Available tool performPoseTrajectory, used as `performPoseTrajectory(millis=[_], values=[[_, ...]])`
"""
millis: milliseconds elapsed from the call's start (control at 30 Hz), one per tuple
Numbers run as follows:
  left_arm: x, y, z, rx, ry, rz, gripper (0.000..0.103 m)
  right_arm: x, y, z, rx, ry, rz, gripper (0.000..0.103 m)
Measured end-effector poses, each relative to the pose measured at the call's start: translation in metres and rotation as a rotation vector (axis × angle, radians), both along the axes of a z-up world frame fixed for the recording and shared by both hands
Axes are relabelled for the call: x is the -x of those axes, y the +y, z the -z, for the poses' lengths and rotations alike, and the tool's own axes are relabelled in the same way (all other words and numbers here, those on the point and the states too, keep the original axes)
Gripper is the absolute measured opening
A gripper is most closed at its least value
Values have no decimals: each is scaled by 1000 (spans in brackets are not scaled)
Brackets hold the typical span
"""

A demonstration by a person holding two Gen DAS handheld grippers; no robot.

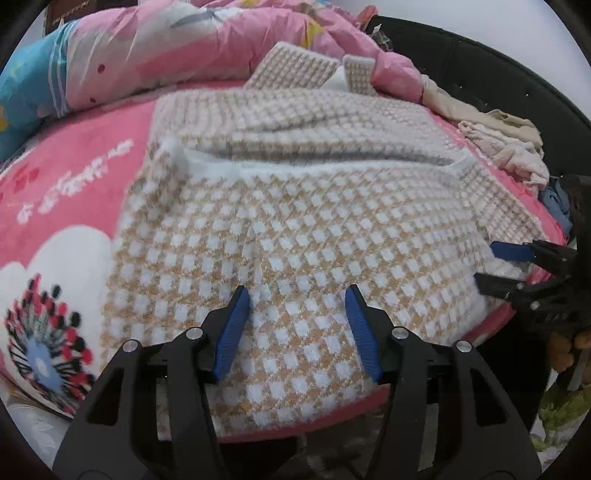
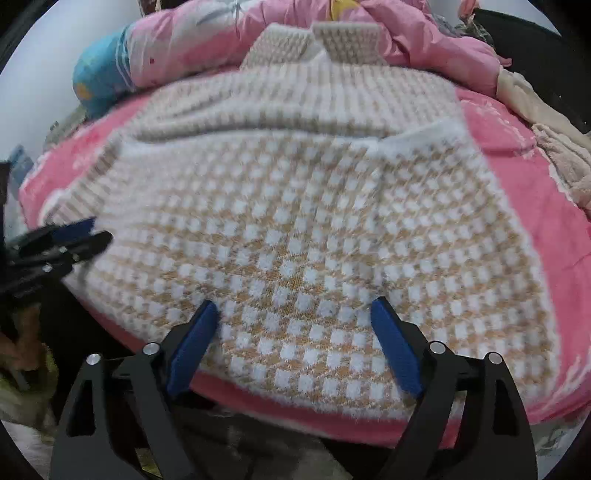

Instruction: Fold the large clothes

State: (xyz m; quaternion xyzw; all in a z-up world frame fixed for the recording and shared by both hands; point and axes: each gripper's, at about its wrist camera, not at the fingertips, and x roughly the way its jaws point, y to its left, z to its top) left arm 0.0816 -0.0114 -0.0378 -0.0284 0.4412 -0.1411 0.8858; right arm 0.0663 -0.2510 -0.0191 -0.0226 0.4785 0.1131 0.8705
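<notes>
I had the checked sweater [image 1: 295, 229] spread flat on the pink bed [image 1: 74, 192], tan and white squares up, its near hem folded back over the paler ribbed half beyond my jaws. My left gripper [image 1: 295, 325] stood half open above the near edge, knit beneath the gap, nothing pinched. My right gripper [image 2: 295, 339] stood wider, jaws apart over the hem, empty too. A rumpled pink quilt [image 2: 258, 33] lay far past the collar.
</notes>
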Motion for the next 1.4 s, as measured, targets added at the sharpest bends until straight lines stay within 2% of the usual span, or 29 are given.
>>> performPoseTrajectory(millis=[67, 133, 200, 233, 300, 367, 467, 567, 667, 733, 800, 900, 1033, 1100, 1233, 1267, 1333, 1367, 1400], values=[[7, 8, -12, 19, -39, -11, 52, 10, -15, -19, 16, -56, 24, 82], [12, 25, -18, 44, -72, -48, 55, 17, -39, -25, -3, -76, 81, 82], [1, 44, 1, 34, 0, -127, 57, 13, -63, -10, -10, -32, 146, 82], [-3, 48, 11, 51, 40, -140, 53, 5, -75, 7, -34, 27, 163, 81], [-7, 59, 15, 134, 68, -163, 52, -1, -83, 19, -78, 66, 163, 81], [-7, 57, -2, 128, 60, -162, 52, -4, -81, -4, -70, 55, 142, 81], [-9, 57, -32, 85, 14, -152, 56, -13, -83, -41, -123, -6, 95, 81], [-31, 59, -58, 86, -8, -144, 62, -43, -92, -76, -180, -54, 66, 81], [-73, 61, -80, 91, -22, -153, 70, -81, -95, -100, -276, -69, 52, 83], [-104, 61, -91, 104, -35, -151, 78, -107, -98, -111, -352, -67, 43, 83], [-142, 55, -104, 104, -55, -153, 81, -146, -100, -120, -419, -51, 34, 84], [-202, 38, -115, 98, -74, -160, 84, -195, -94, -128, -454, -37, 22, 84], [-287, 12, -112, 148, -25, -176, 84, -282, -93, -114, -516, 47, 41, 84], [-327, -2, -102, 155, 29, -164, 84, -324, -93, -101, -530, 96, 68, 84], [-378, -24, -76, 142, 110, -159, 84, -378, -87, -79, -498, 147, 95, 80], [-388, -29, -67, 138, 131, -164, 83, -390, -84, -74, -499, 168, 82, 77], [-400, -31, -56, 138, 160, -166, 68, -406, -78, -64, -490, 199, 73, 70], [-406, -33, -51, 134, 175, -167, 64, -411, -74, -59, -478, 214, 62, 64], [-410, -34, -46, 129, 186, -171, 58, -415, -70, -55, -465, 223, 56, 53]])
